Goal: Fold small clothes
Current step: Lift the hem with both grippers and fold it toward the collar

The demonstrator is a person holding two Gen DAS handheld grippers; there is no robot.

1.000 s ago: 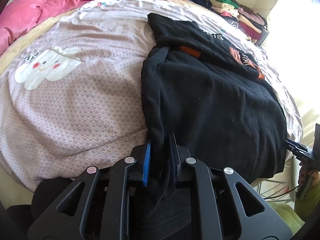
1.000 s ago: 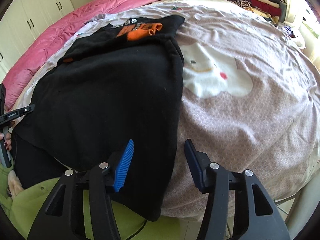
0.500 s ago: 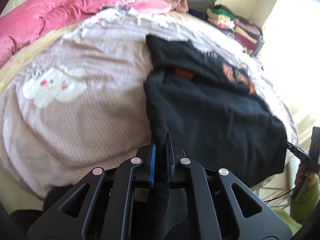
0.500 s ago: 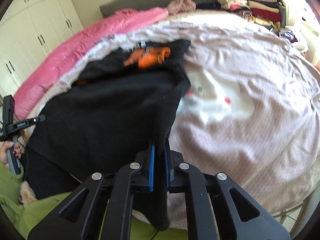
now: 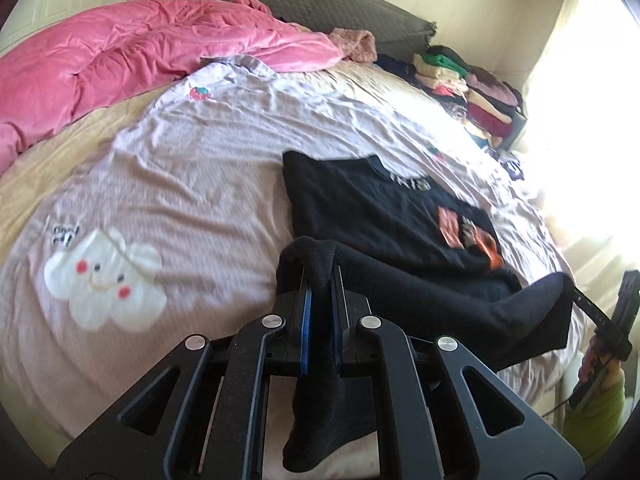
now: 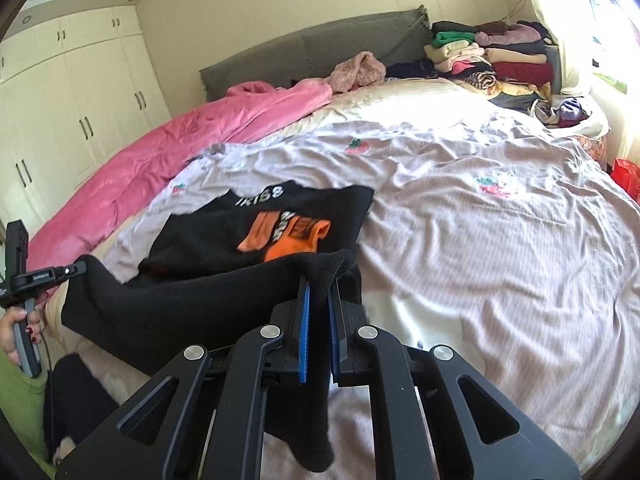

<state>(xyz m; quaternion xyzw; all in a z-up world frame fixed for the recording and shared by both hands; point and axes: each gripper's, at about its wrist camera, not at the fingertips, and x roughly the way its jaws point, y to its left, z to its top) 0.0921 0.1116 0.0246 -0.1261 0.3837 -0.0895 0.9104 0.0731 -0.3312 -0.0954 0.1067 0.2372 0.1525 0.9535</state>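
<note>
A black shirt [image 5: 380, 216] with an orange and white print lies on the pale lilac bedsheet [image 5: 180, 184]. Its near hem is lifted off the bed and stretched between both grippers. My left gripper [image 5: 320, 280] is shut on the hem's left corner, with a flap of black cloth hanging down between the fingers. My right gripper [image 6: 318, 286] is shut on the hem's right corner in the same way. In the right wrist view the shirt [image 6: 256, 232] shows its orange print beyond the raised hem. Each view shows the other gripper at its edge, held by a hand.
A pink duvet [image 5: 120, 56] is bunched along the bed's far left. A stack of folded clothes [image 6: 492, 56] sits at the far right by the grey headboard [image 6: 320, 48]. White wardrobe doors [image 6: 80, 96] stand at the left. A bright window lies at the right.
The right gripper closed on the hem's corner. Both grippers then rose with the hem, so it lifts off the bed and more of the room shows.
</note>
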